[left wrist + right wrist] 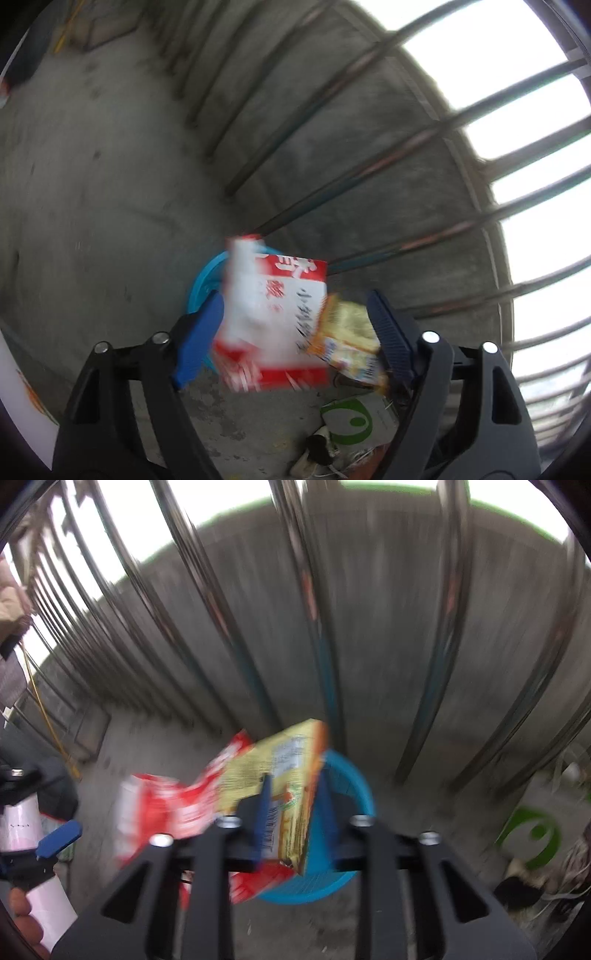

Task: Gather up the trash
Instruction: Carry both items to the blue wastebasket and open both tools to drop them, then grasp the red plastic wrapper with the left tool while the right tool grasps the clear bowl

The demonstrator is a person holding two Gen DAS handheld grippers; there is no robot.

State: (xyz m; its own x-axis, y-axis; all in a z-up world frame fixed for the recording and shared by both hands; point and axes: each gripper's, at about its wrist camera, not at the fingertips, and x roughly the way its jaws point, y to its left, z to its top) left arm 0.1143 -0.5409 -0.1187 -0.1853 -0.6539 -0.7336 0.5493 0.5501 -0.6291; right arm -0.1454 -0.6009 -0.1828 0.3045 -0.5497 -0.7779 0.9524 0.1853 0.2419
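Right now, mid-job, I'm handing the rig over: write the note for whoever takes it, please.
Left claw: open wide, with the red-and-white package between its fingers, over the blue basket; it looks loose.
Right claw: jaws apart, with the yellow wrapper apparently loose between them, above the same basket.
Done: both pieces are at the basket.
Left: confirm they drop in, then fetch the green-and-white litter on the floor nearby.

The left gripper (295, 328) points steeply downward, its blue pads spread wide apart — neither one pressing on anything. The right gripper (295, 812) also tilts down, jaws partly parted. A person's fingers (22, 919) show at the right view's lower-left edge.
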